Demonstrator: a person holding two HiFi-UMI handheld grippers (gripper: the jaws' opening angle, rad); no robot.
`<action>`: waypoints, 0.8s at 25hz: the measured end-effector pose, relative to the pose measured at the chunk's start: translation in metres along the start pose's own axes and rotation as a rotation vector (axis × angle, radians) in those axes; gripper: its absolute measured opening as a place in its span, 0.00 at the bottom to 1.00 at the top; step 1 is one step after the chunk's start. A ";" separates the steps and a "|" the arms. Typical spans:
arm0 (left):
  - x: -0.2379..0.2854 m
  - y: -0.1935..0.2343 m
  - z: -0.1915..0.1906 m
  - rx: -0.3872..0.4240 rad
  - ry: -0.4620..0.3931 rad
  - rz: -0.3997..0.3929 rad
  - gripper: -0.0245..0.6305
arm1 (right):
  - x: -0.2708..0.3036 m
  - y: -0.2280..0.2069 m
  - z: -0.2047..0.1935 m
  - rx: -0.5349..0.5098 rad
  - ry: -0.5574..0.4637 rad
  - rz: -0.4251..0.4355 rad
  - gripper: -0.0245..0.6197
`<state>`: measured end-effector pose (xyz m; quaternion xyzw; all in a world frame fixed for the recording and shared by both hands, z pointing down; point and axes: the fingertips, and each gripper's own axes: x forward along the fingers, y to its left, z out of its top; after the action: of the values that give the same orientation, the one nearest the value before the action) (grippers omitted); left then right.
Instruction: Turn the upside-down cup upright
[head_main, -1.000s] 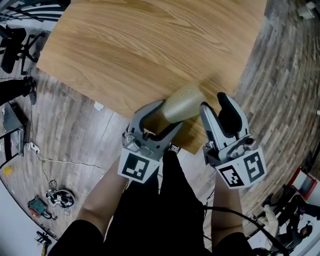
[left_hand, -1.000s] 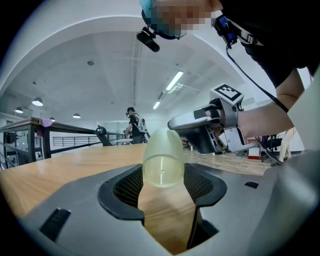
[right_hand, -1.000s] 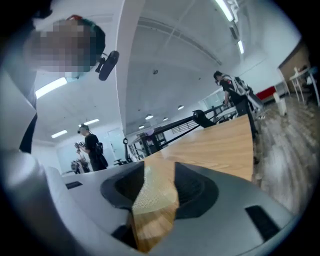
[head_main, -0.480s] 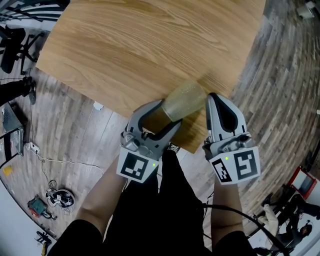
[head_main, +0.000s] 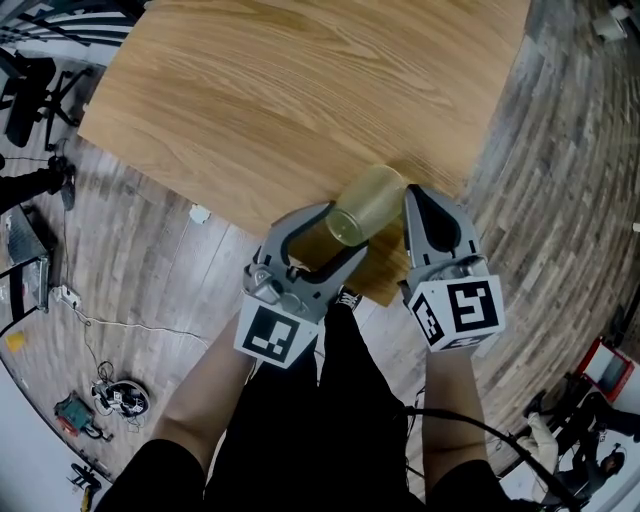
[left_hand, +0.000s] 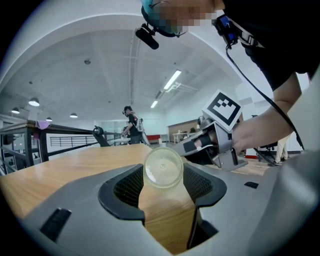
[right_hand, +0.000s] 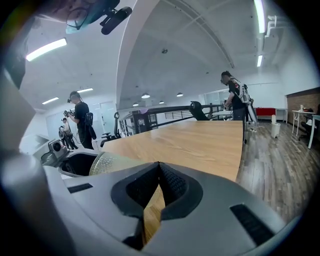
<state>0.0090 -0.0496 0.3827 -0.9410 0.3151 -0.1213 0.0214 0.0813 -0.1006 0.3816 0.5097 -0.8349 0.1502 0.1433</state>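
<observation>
A translucent yellowish cup (head_main: 368, 203) lies tilted over the wooden table's (head_main: 300, 90) near corner, its round base (left_hand: 163, 167) turned toward the left gripper's camera. My left gripper (head_main: 343, 228) has a pad on each side of the cup's base end and holds it. My right gripper (head_main: 417, 198) is just right of the cup, jaws closed together with nothing between them. In the right gripper view the cup (right_hand: 107, 162) sits left of the closed jaws (right_hand: 159, 165), outside them. Whether the right gripper touches the cup's side I cannot tell.
The table's near edge and corner (head_main: 385, 295) lie right under both grippers, with plank floor beyond. Cables and small gear (head_main: 110, 395) lie on the floor at the left. People stand far off (right_hand: 80, 125) in the room.
The right gripper's jaws went from open to shut with nothing in them, and it rolled and drew in beside the cup. The cup tipped slightly, showing more of its base. The left gripper stayed put.
</observation>
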 end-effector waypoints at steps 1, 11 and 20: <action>0.001 -0.001 0.001 -0.001 -0.002 -0.004 0.43 | 0.002 0.002 -0.004 0.006 0.010 0.004 0.06; 0.010 -0.001 0.004 -0.013 -0.010 0.000 0.42 | 0.009 0.008 -0.030 0.068 0.057 0.029 0.06; 0.013 -0.001 0.005 -0.014 -0.010 -0.001 0.40 | 0.010 0.012 -0.032 0.085 0.062 0.044 0.06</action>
<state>0.0206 -0.0565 0.3812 -0.9418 0.3155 -0.1145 0.0165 0.0688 -0.0906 0.4136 0.4921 -0.8339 0.2042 0.1443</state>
